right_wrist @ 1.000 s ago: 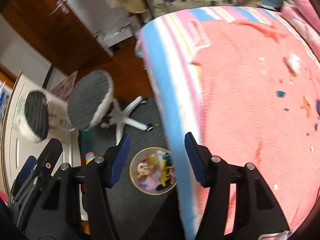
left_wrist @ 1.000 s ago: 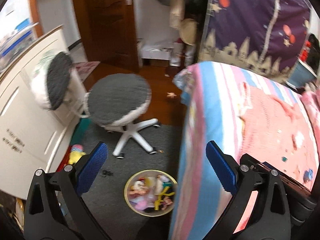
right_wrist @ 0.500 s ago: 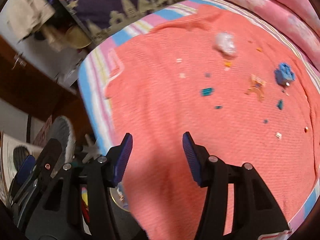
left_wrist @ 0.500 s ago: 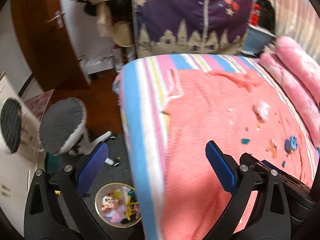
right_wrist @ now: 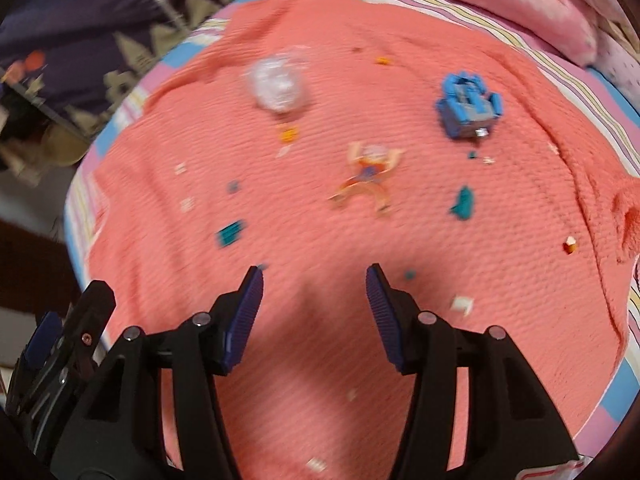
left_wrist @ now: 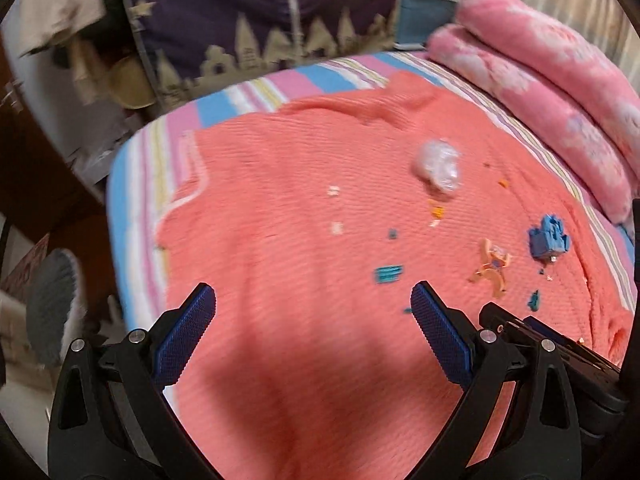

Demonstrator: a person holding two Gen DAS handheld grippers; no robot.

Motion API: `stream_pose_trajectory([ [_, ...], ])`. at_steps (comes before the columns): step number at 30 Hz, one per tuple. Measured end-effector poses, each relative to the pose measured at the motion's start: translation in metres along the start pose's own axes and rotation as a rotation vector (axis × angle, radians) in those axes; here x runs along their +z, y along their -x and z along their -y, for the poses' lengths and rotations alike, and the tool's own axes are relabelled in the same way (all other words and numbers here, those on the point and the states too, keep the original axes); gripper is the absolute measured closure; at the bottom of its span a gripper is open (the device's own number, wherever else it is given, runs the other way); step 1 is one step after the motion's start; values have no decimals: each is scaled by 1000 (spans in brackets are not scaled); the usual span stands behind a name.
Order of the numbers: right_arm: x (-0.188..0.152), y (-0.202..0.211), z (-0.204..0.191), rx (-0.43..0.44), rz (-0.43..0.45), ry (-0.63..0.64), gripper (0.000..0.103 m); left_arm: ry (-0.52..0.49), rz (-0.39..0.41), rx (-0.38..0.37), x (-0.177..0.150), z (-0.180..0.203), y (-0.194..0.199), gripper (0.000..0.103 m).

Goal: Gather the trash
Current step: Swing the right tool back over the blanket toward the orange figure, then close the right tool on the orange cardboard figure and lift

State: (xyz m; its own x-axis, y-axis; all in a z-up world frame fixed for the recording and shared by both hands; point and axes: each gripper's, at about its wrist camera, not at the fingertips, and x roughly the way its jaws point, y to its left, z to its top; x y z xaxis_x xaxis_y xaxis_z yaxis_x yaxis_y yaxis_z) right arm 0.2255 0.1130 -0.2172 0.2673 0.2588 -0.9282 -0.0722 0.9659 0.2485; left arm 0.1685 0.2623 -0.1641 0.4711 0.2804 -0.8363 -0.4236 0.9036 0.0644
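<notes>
Litter is scattered over a coral-pink blanket (left_wrist: 280, 280) (right_wrist: 500, 240) on a bed. A crumpled clear plastic wad (left_wrist: 438, 166) (right_wrist: 278, 82) lies toward the far side. A blue toy block piece (left_wrist: 548, 238) (right_wrist: 466, 108), an orange figure-shaped scrap (left_wrist: 492, 266) (right_wrist: 368, 178), a teal piece (left_wrist: 388, 274) (right_wrist: 230, 232) and several small bits lie nearer. My left gripper (left_wrist: 312, 308) is open and empty above the blanket's near part. My right gripper (right_wrist: 314, 284) is also open and empty, short of the scraps.
A folded pink fleece blanket (left_wrist: 540, 88) (right_wrist: 500, 4) lies along the bed's far right side. A dark starry curtain (left_wrist: 260, 12) hangs behind the bed. A grey-cushioned stool (left_wrist: 52, 304) stands on the floor at the left, past the bed's striped edge (left_wrist: 132, 208).
Both views have swung from the floor, its stool and a round bin of trash, up and right over the bed. The scattered scraps are now nearer. Both grippers stayed open.
</notes>
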Motion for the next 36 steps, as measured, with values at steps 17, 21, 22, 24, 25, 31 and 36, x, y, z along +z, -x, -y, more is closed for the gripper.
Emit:
stream_pose_trajectory([
  [17, 59, -85, 16, -119, -67, -79, 48, -117, -96, -30, 44, 37, -104, 7],
  [21, 55, -89, 16, -128, -68, -77, 58, -131, -111, -42, 40, 38, -109, 7],
  [22, 54, -89, 17, -124, -66, -80, 58, -127, -112, -45, 39, 39, -108, 7],
  [24, 52, -88, 18, -124, -64, -80, 58, -124, -114, -49, 37, 39, -107, 7],
  [25, 50, -85, 19, -122, -63, -81, 58, -122, -115, -51, 36, 39, -105, 7],
  [31, 31, -62, 27, -86, -70, -105, 58, -110, -117, -58, 25, 33, -79, 7],
  [36, 6, -31, 14, -55, -67, -76, 58, -57, -99, -54, 7, 12, -45, 7],
])
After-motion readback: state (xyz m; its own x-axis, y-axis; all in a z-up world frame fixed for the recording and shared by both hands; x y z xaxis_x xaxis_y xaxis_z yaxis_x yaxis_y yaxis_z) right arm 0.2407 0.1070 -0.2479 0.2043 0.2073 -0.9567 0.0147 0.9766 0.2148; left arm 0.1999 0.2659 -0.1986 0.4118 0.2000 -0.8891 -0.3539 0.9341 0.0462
